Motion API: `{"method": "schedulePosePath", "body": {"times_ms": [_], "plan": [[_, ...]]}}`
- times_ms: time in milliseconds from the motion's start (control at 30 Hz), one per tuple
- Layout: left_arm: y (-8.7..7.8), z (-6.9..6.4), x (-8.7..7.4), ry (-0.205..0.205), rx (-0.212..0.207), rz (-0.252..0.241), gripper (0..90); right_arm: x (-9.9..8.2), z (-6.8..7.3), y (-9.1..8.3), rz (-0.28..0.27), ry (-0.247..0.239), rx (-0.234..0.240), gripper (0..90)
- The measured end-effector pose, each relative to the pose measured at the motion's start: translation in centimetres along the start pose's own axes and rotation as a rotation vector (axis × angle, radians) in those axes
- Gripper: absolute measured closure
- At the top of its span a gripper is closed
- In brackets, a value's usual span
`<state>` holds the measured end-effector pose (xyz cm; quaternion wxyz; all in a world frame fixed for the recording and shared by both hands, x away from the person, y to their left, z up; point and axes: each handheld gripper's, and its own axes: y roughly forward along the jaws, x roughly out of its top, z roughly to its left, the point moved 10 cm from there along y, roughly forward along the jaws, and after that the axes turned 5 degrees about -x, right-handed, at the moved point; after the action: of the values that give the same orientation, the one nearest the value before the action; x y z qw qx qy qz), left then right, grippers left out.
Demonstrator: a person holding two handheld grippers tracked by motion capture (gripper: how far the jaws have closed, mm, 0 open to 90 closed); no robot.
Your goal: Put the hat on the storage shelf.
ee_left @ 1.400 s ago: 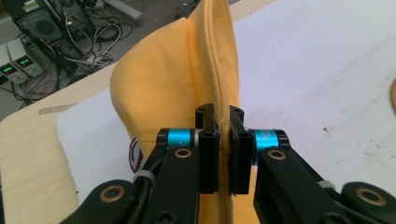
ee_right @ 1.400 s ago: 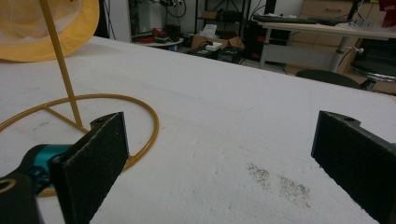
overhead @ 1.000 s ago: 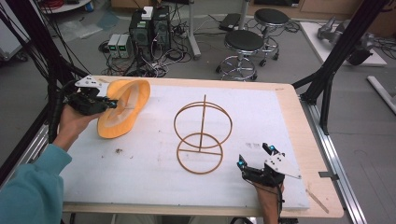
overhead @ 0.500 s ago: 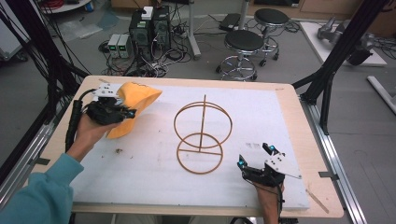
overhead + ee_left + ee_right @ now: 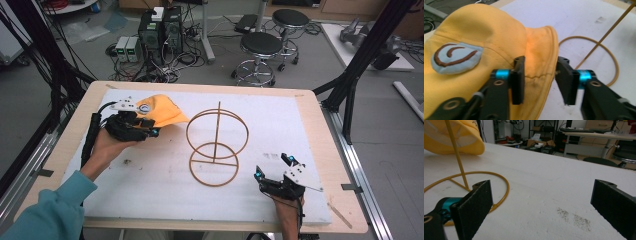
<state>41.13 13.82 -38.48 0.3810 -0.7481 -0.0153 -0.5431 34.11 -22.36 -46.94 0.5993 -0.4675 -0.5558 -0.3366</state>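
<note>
Right tongs (image 5: 274, 169): near right edge of the tabletop, resting low on the white sheet, jaws spread wide with nothing between them; felt-like black pads (image 5: 472, 206), teal fittings.

White sheet (image 5: 165, 200): matte, faintly grainy foam-like cover over a pale wood tabletop (image 5: 345, 205); a small dark smudge (image 5: 574, 218) lies just ahead of the right tongs.

Wire stand (image 5: 216, 145): thin tan-yellow rod, a flat ring base with cross spokes, upright centre post, and a second ring raised above. Stands mid-sheet, well apart from the right tongs.

Left tongs (image 5: 540, 75): at the left of the sheet, held in a hand (image 5: 107, 147) with a teal sleeve (image 5: 50, 212). Jaws part-closed around the hat's brim; whether the pads actually press the cloth cannot be told.

Hat (image 5: 160, 112): yellow-orange cotton bucket type, soft and creased, stitched brim edge; pale blue patch (image 5: 456, 58) with brown curved embroidery. Sits lifted just left of the stand's upper ring.

Beyond: grey floor, two black round stools (image 5: 262, 47), computer towers (image 5: 160, 27), tangled cables, black frame struts (image 5: 360, 65).
</note>
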Motion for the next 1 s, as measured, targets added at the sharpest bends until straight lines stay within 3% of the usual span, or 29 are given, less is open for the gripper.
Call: {"method": "schedulePosePath", "body": {"times_ms": [133, 267, 367, 433, 567, 700, 900, 1000], "plan": [[-0.5, -0.6, 0.4, 0.015, 0.026, -0.045, 41.6, 0.0, 0.0, 0.0, 0.000, 0.000, 0.000, 2.8], [-0.7, 0.0, 0.4, -0.004, 0.094, -0.060, 13.0, 0.0, 0.0, 0.0, -0.003, -0.002, -0.002, 2.8], [-0.9, 0.1, 0.4, -0.005, 0.088, -0.073, 2.4, 0.0, 0.0, 0.0, 0.000, 0.000, -0.001, 2.8], [-1.2, 0.0, 0.6, 0.014, 0.084, -0.100, 2.4, 0.0, 0.0, 0.0, -0.002, 0.000, 0.001, 2.8], [-1.4, 0.0, 0.3, 0.028, 0.071, -0.108, 2.4, 0.0, 0.0, 0.0, -0.002, 0.000, 0.000, 2.8], [-1.7, 0.2, -0.7, 0.041, 0.091, -0.124, 2.4, 0.0, 0.0, 0.0, -0.002, 0.001, 0.000, 2.8], [-1.9, 0.8, -3.9, 0.038, 0.120, -0.128, 2.4, 0.0, 0.0, 0.0, -0.001, 0.000, 0.000, 2.8], [-1.7, 1.3, -5.6, 0.009, 0.130, -0.127, 2.4, 0.0, 0.0, 0.0, -0.001, -0.001, -0.003, 2.8]]}}
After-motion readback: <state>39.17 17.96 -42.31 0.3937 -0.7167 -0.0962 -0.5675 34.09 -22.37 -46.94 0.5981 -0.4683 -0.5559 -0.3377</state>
